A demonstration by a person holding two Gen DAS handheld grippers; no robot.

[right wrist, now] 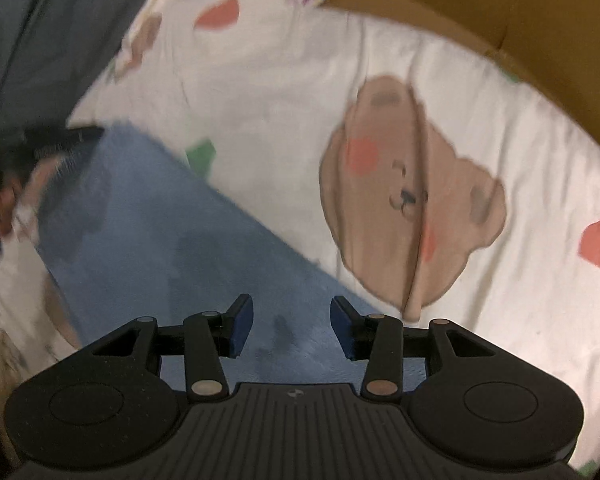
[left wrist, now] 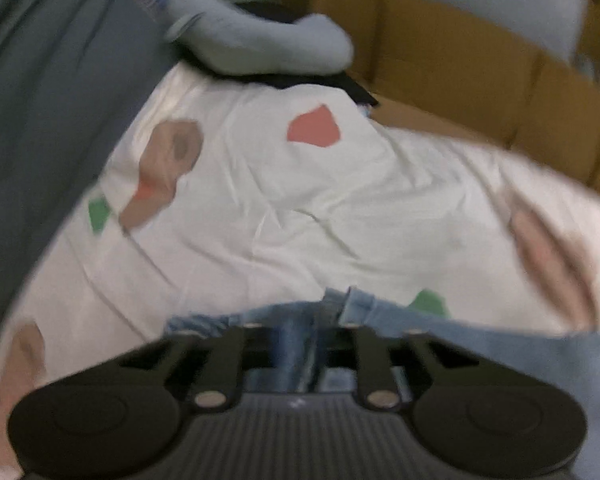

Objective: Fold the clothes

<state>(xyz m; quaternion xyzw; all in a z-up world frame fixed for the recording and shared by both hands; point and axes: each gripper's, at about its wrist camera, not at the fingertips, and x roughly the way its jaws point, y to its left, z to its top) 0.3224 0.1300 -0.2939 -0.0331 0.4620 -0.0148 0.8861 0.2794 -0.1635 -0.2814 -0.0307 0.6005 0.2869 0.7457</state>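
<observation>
A white sheet [right wrist: 284, 92] printed with bear faces, red hearts and green patches covers the bed. Brown cardboard [left wrist: 460, 60] runs along its far edge, a grey-green cloth [left wrist: 40, 80] hangs at the left, and a pale blue stuffed thing [left wrist: 260, 40] lies on something black at the far end. One pair of blue jeans [right wrist: 160, 248] lies across the sheet. The left gripper [left wrist: 300, 344] has bunched denim between its jaws; whether they clamp it, I cannot tell. The right gripper [right wrist: 292, 326] hangs above the jeans, jaws apart, holding nothing.
</observation>
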